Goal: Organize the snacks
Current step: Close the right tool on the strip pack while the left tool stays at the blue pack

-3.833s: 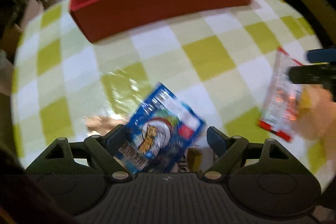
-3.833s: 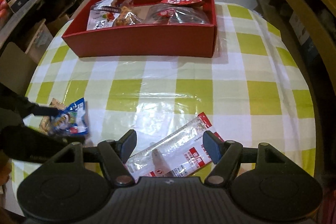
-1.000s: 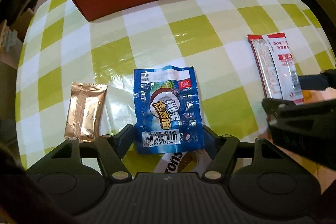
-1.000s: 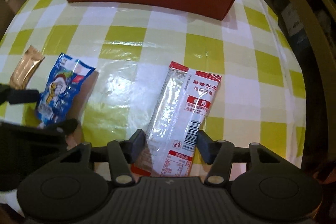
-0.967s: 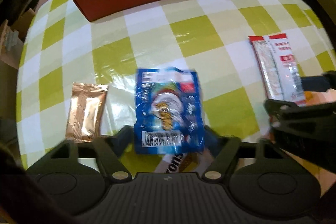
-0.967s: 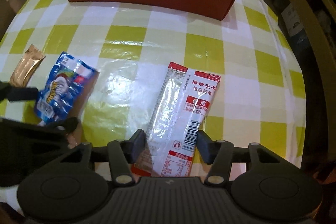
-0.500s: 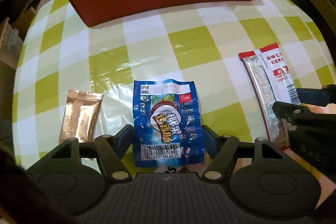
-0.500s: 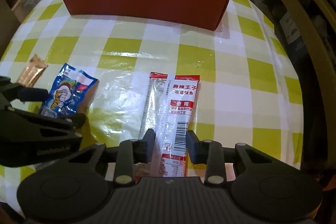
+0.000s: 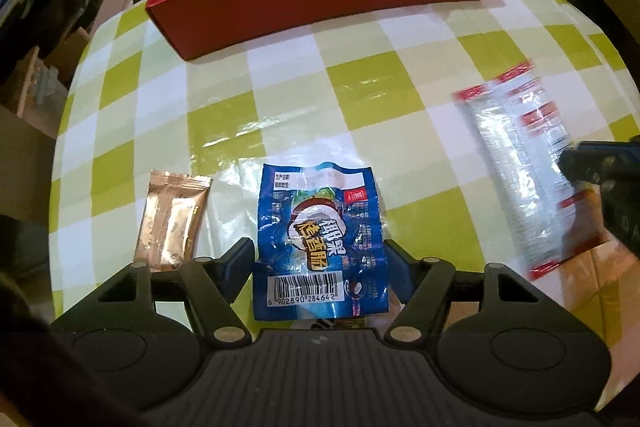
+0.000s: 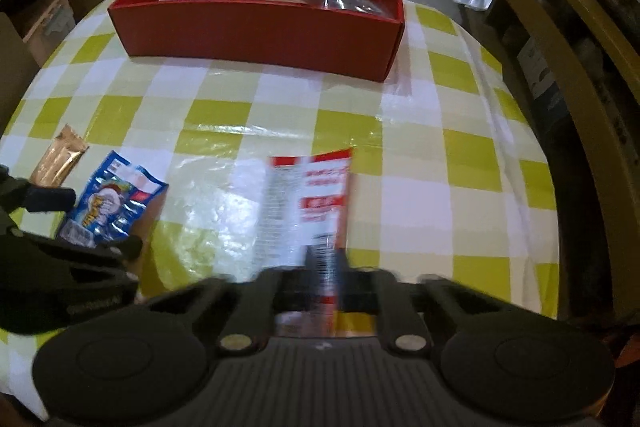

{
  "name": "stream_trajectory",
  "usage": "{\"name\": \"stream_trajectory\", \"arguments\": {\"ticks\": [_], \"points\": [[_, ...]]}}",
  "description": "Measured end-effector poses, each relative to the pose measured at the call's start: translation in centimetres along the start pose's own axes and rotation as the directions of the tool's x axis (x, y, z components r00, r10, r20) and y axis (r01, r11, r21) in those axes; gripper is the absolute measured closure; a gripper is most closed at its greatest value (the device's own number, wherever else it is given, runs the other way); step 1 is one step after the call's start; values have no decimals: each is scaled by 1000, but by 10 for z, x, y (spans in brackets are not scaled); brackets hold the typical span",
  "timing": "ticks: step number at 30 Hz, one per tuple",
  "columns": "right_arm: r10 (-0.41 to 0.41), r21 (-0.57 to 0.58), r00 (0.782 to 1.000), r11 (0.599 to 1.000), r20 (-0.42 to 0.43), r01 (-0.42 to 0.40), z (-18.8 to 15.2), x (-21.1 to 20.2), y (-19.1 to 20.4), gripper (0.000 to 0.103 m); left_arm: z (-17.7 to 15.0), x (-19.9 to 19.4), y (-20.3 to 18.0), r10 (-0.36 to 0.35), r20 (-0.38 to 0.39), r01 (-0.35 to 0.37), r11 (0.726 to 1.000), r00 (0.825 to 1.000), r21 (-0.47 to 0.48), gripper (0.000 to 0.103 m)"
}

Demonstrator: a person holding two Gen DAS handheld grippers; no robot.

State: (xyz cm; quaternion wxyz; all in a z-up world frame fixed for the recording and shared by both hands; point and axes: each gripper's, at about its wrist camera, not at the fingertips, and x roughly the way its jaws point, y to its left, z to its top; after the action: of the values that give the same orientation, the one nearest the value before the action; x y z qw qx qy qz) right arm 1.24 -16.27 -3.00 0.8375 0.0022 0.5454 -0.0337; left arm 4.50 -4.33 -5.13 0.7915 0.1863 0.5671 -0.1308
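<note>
My right gripper (image 10: pixel 320 291) has pinched the long red-and-white packet (image 10: pixel 308 203) by its near end to carry it boxward; my left gripper (image 9: pixel 320 267) straddles the blue bag (image 9: pixel 320 239) wide, near the tabletop's front edge

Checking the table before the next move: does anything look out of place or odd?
Three snacks lie outside the red box: a gold packet, a blue bag between the left claw's fingers, and a long red-and-white packet pinched by the right claw. Nothing spilled.
</note>
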Motion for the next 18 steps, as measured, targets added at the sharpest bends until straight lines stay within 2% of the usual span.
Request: {"name": "stream_trajectory", "arguments": {"ticks": [3,6,8,9,10,13,18], "points": [[-26,-16,999,1000,-38,25,-2,9,2,88,0,0,-2,8,3,-8,1000,1000,9,28],[28,56,999,998,-18,-27,-1,7,-7,88,0,2,-1,3,-3,-3,1000,1000,7,28],[81,126,997,989,-8,-79,2,4,-14,74,0,3,0,-2,-7,2,1000,1000,-1,28],[104,149,994,984,-11,-101,3,5,-15,60,1,3,1,-5,-8,5,1000,1000,-7,28],[119,149,993,982,-22,-114,5,7,-13,56,1,3,3,-8,-9,8,1000,1000,-10,28],[59,76,997,996,-55,-55,7,16,8,54,1,3,4,6,-4,-6,1000,1000,0,28],[30,25,998,999,-48,-29,15,28,26,51,0,4,3,9,-2,-9,1000,1000,13,28]]}}
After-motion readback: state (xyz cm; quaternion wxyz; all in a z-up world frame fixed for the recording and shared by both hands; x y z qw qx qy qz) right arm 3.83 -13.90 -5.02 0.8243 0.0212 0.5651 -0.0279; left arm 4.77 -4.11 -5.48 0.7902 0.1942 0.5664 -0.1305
